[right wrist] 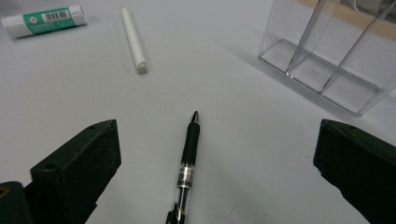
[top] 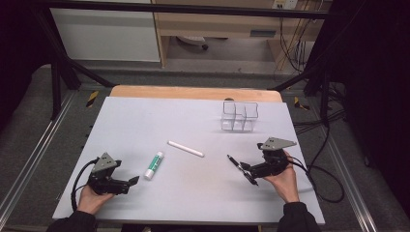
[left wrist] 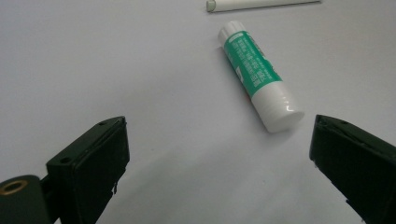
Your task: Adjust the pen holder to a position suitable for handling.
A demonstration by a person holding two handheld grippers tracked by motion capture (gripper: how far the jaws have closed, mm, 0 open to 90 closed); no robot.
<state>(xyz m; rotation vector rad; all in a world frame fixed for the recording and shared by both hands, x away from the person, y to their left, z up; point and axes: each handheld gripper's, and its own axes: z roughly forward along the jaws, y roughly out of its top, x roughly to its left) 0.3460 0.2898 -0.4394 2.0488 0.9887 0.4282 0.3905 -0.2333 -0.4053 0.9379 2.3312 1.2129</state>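
**Resting both grippers low beside the pen and the glue stick**

Spreading across the high view, the white counter [top: 145,121] carries everything. Toward its far right stands a clear organizer [top: 239,117] with upright dividers, empty as far as can be seen. At the near left corner a hand holds the left gripper [top: 131,181], its jaws spread wide with nothing between them. At the near right the right gripper [top: 245,173] is likewise spread, and the black pen [top: 241,169] lies on the counter between its jaws, tip pointing away from the hand, with neither jaw seen touching it. The green-and-white glue stick [top: 154,165] lies flat just ahead of the left gripper, white cap end nearest its jaws. Between glue stick and pen, well apart from both, lies a slim white stick [top: 185,148].
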